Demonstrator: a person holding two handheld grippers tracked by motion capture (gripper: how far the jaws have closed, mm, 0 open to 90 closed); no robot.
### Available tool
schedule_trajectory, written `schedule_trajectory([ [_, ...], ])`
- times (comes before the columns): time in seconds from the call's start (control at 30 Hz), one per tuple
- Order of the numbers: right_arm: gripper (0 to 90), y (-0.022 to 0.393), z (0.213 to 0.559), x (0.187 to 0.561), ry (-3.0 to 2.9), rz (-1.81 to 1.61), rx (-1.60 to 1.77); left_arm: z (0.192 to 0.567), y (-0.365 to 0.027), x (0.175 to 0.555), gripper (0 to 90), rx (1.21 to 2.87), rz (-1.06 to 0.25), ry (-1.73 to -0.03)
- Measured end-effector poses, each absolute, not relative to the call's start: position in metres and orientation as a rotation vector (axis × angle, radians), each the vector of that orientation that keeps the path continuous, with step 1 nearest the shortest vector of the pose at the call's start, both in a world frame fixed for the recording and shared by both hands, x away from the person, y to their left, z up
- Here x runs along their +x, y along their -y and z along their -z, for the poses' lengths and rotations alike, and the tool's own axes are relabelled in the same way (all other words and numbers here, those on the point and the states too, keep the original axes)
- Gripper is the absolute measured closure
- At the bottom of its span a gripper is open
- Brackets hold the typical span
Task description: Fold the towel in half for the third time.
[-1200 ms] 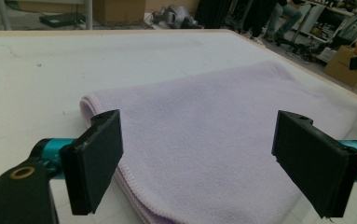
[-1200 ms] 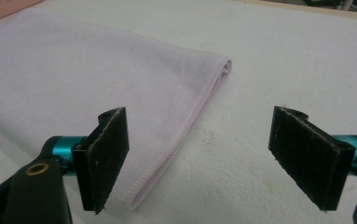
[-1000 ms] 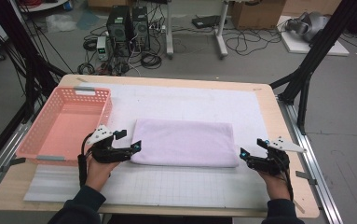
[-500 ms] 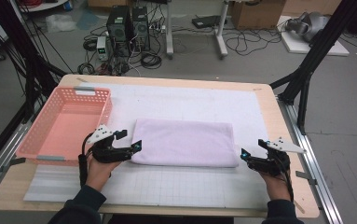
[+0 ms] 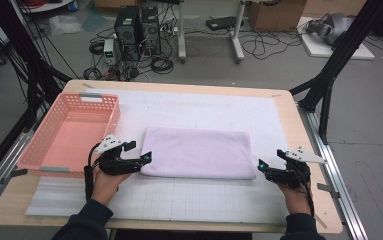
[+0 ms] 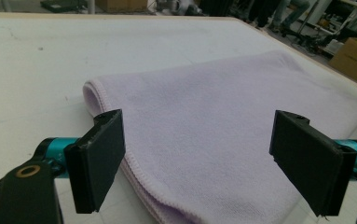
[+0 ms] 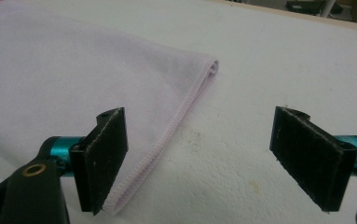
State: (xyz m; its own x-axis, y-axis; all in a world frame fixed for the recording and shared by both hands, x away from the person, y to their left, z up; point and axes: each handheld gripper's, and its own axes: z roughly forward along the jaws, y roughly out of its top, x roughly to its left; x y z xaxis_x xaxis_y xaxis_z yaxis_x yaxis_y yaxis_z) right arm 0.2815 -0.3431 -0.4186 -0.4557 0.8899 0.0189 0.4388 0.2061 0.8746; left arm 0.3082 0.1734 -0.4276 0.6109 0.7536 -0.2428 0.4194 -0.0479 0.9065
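Left gripper (image 5: 141, 159): jaws spread wide, at the left end of the folded lilac terry towel (image 5: 196, 152). Pink perforated plastic basket (image 5: 69, 135): far left. Towel: flat, mid-table, on white mat (image 5: 204, 107). Right gripper (image 5: 264, 167): jaws wide, at the towel's right corner.

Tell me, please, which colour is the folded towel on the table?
The folded towel is pale lilac, plain, without pattern; the left gripper view shows it best.

Both forearms reach in low from the near edge. The left claw (image 5: 146, 157) points right with jaws spread wide. The right claw (image 5: 262, 166) points left, jaws likewise parted.
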Motion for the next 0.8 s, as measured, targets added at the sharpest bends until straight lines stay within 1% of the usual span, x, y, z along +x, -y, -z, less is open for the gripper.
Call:
schedule_trajectory([
  [0.23, 18.0, 0.338, 0.42, 0.283, -2.014, -1.18, 1.209, 0.432, -0.172, 0.306, 21.6, 1.749, -0.337, -1.046],
  [0.47, 18.0, 0.334, 0.42, 0.286, -2.028, -1.183, 1.205, 0.439, -0.175, 0.304, 35.2, 1.806, -0.301, -1.074],
  [0.73, 18.0, 0.329, 0.421, 0.29, -2.048, -1.189, 1.19, 0.445, -0.174, 0.299, 41.1, 1.876, -0.336, -1.118],
  [0.8, 18.0, 0.328, 0.421, 0.29, -2.049, -1.191, 1.188, 0.447, -0.173, 0.298, 44.9, 1.894, -0.328, -1.12],
])
